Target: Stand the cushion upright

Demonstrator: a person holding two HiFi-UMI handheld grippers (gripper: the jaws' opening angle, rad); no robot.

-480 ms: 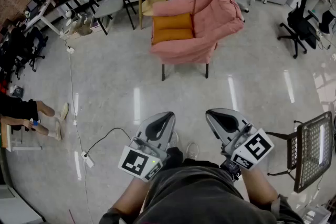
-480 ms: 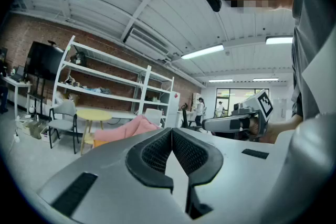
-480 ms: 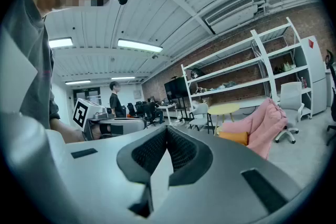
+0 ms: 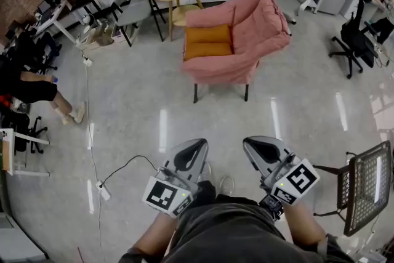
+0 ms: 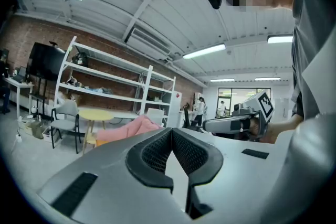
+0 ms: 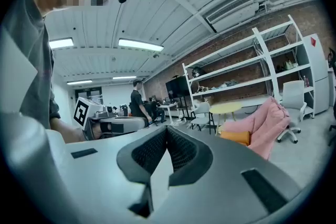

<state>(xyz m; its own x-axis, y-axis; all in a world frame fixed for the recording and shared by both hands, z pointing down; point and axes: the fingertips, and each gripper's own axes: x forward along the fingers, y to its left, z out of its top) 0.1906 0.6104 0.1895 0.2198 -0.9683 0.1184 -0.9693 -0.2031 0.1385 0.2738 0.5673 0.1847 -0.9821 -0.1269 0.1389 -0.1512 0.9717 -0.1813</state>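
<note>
The orange cushion sat in the pink armchair, well apart from both grippers. The left gripper and right gripper were closed and empty, side by side; each cube bore only a black-and-white square marker.

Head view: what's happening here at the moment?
A person holds a gripper in each hand, low before the body. The left gripper and the right gripper both have jaws shut on nothing. The orange cushion lies on the seat of the pink armchair, across the floor from them, untouched; standing it upright has not begun.
</note>
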